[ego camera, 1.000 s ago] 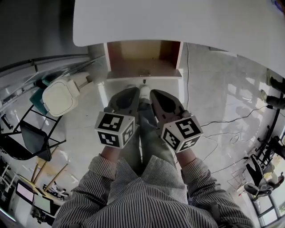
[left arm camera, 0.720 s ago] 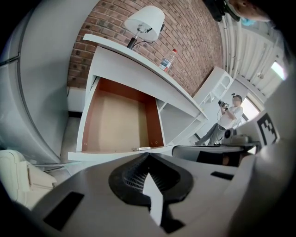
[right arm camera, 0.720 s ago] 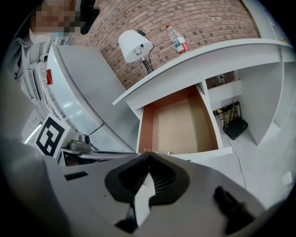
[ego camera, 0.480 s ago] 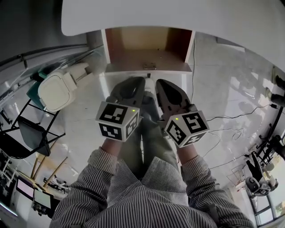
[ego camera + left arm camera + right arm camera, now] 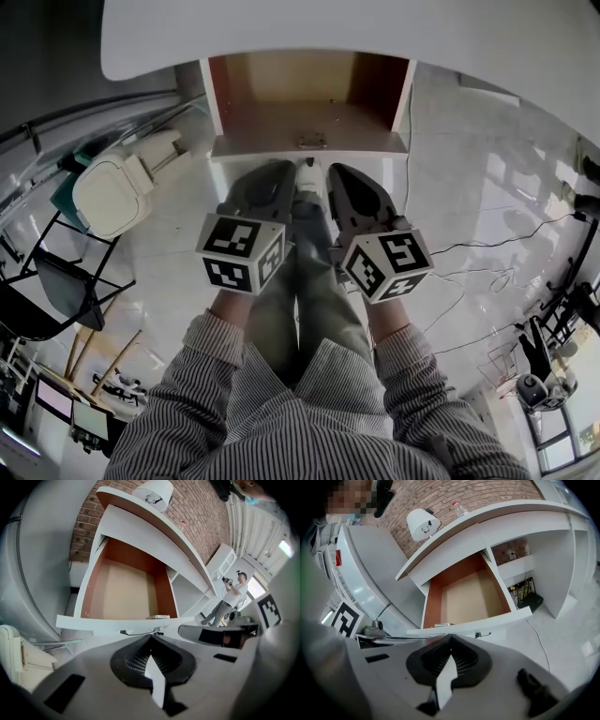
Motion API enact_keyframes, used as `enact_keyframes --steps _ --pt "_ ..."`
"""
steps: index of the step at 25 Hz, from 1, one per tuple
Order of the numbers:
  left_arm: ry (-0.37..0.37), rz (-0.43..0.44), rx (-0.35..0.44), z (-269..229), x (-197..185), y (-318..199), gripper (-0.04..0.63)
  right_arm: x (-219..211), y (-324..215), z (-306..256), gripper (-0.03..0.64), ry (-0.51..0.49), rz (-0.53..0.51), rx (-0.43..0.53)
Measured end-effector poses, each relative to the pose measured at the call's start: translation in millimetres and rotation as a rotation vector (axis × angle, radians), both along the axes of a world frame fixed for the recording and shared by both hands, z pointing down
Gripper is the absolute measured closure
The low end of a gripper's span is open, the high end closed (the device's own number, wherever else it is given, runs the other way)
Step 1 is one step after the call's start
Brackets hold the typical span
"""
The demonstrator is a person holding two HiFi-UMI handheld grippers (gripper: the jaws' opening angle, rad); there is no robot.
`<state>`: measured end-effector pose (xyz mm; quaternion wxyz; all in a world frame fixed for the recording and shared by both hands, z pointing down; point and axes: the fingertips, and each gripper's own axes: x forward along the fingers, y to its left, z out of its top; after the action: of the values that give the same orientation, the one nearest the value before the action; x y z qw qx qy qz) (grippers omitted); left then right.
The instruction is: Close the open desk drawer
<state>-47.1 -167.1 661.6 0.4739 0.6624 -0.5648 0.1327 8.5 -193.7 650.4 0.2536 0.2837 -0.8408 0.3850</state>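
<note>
The open drawer sticks out from under the white desk top. It has a brown inside and a white front panel. A small flat item lies just behind that panel. My left gripper and right gripper hang side by side a little short of the panel, both shut and empty. In the left gripper view the drawer front lies just past the closed left gripper. The right gripper view has the drawer front just past the closed right gripper.
A white lidded bin and a black chair stand on the floor at left. Cables trail over the floor at right. A white lamp and a bottle stand on the desk. A person stands far off.
The drawer now looks larger and nearer in the head view. Both grippers have edged forward towards its front panel, still shut.
</note>
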Motion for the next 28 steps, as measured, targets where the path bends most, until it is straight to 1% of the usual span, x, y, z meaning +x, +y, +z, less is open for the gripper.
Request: enact_keyframes --steps 6,10,16,20,24,28 --pt "-0.011 -0.010 0.008 14.2 -0.4 -2.5 0.583 6.8 -2.9 15.5 0.600 -0.002 0.019 -0.001" --pt "-0.024 -0.039 0.013 21.0 -2.6 -1.5 0.583 7.3 -2.7 22.1 0.600 -0.003 0.020 -0.001" --pt "-0.056 -0.074 0.024 26.9 -6.1 -0.7 0.583 8.2 -9.1 27.5 0.600 0.004 0.026 0.019" --pt "-0.071 -0.099 0.046 26.9 -9.2 -2.8 0.583 9.6 -12.0 29.3 0.600 0.012 0.031 0.031" --pt "-0.073 -0.122 0.057 29.8 -13.6 -3.8 0.583 11.0 -12.6 32.7 0.600 0.020 0.035 0.040" --pt "-0.083 -0.122 0.070 29.9 -16.6 -3.9 0.583 11.5 -14.5 31.0 0.600 0.013 0.043 0.061"
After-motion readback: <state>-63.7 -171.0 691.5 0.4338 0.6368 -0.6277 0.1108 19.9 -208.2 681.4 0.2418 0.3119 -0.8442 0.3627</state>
